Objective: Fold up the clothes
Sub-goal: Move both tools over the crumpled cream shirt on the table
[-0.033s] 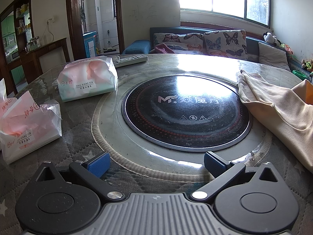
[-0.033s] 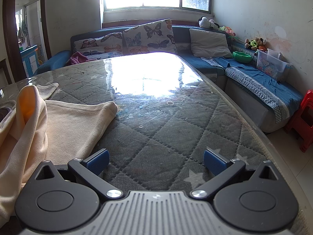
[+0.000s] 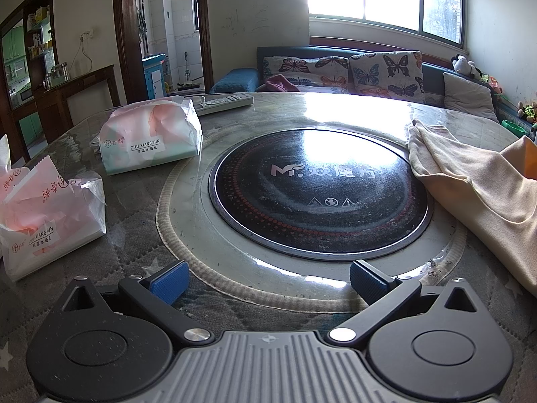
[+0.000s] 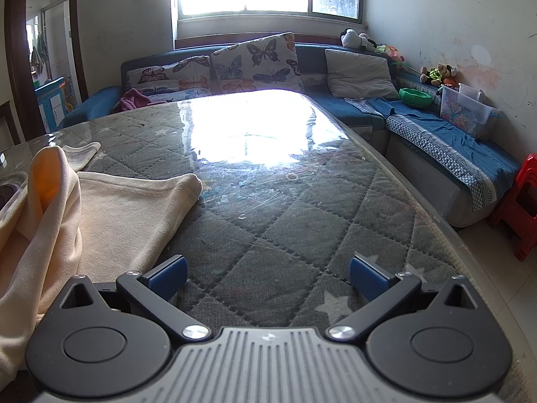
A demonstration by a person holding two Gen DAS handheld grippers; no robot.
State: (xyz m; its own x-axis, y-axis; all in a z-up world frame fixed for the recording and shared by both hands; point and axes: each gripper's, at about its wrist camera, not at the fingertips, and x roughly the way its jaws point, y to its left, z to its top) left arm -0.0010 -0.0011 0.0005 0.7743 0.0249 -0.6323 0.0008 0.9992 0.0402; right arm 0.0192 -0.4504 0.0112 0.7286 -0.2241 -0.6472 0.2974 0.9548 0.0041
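A cream garment (image 3: 476, 194) with an orange lining lies rumpled on the round table, at the right edge of the left wrist view. It also shows at the left of the right wrist view (image 4: 110, 211), one fold standing up. My left gripper (image 3: 266, 282) is open and empty, low over the table in front of the black cooktop, left of the garment. My right gripper (image 4: 266, 278) is open and empty, low over the quilted table cover; its left fingertip (image 4: 167, 275) is right by the garment's near edge.
A black round cooktop (image 3: 319, 191) sits in the table's middle. Two tissue packs (image 3: 151, 141) (image 3: 43, 221) and a remote (image 3: 225, 102) lie at the left. The table edge (image 4: 470, 245) curves at the right, with a sofa (image 4: 419, 134) and a red stool (image 4: 520, 208) beyond.
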